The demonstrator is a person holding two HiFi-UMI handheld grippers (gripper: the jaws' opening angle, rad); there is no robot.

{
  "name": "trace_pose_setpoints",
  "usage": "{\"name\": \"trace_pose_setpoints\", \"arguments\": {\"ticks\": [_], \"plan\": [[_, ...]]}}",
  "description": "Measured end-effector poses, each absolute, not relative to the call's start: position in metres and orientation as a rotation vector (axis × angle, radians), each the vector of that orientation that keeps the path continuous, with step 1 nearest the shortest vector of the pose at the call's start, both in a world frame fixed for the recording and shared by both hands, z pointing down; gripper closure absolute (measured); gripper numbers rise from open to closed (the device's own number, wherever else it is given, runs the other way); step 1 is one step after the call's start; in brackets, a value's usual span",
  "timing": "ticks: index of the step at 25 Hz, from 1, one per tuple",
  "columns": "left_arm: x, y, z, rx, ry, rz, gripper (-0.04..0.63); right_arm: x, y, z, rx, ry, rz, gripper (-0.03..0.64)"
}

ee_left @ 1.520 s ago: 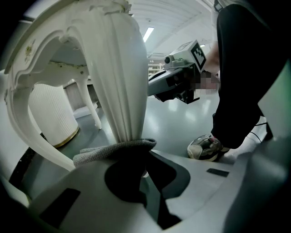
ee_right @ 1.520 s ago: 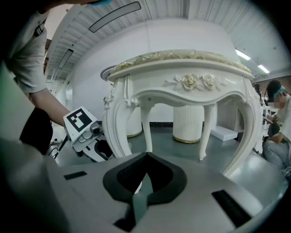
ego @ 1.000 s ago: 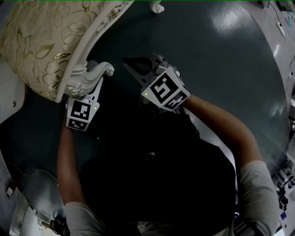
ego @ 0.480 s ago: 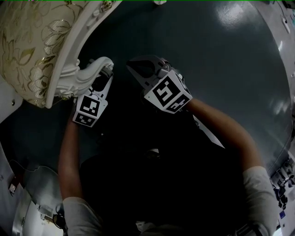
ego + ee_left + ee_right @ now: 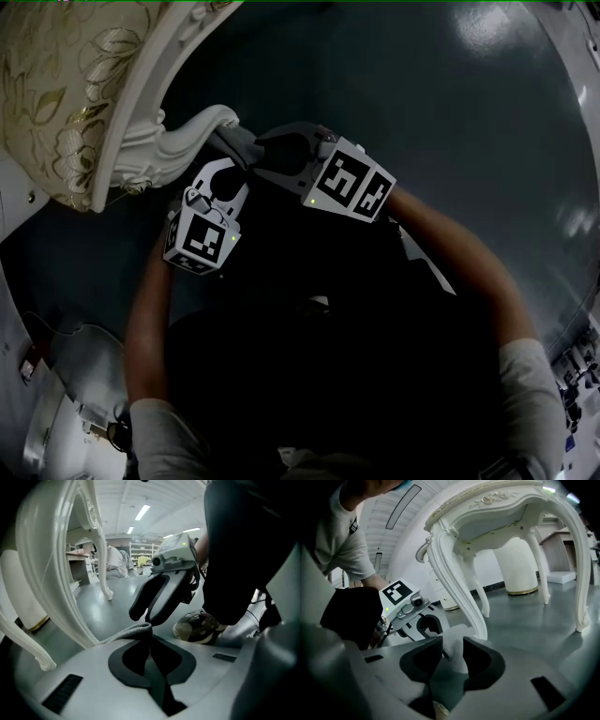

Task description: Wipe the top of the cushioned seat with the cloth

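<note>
Off the cushioned seat, at its four o'clock by a carved leg, the left gripper keeps its fingers clamped on the grey cloth. The right gripper has its fingers just opening and apart around the cloth.

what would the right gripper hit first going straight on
The cloth, already between the right gripper's jaws, which have just been opening; past it, likely the chair leg, though depth is unclear.
</note>
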State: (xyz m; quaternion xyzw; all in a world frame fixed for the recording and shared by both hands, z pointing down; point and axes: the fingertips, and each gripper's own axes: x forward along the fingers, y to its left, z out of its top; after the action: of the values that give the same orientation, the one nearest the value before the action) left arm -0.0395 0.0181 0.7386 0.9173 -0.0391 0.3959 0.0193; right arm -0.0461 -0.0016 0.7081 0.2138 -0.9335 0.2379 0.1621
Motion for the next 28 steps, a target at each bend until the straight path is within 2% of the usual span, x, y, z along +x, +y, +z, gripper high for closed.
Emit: {"name": "trace_pose_setpoints", "arguments": {"ticks": [5,14,19,20,21,28], "plan": [[-0.037,0.032,0.737,2.909,-0.028,1.295,0.574,-0.055,0.007,0.711,0.472,-2.68,0.767,0.463],[-0.035,0.039,0.73,2.951,0.011,1.311,0.574,-0.058,0.021,0.71,0.245,-2.749,0.963,0.457],[-0.038,0.034,0.731,2.902,-0.062,1.316,0.574,-0.059,0.017,0.706,0.252,-2.78,0.923,0.505],[-0.039,0.031,0.733,2.876,-0.097,1.306,0.574,-0.058,0.013,0.706,0.285,-2.781,0.905,0.523],[-0.04,0.028,0.734,2.851,-0.132,1.295,0.574,-0.056,0.009,0.707,0.324,-2.778,0.888,0.584],[-0.048,0.008,0.738,2.755,-0.287,1.27,0.574,-0.053,-0.012,0.711,0.53,-2.764,0.864,0.589]]}}
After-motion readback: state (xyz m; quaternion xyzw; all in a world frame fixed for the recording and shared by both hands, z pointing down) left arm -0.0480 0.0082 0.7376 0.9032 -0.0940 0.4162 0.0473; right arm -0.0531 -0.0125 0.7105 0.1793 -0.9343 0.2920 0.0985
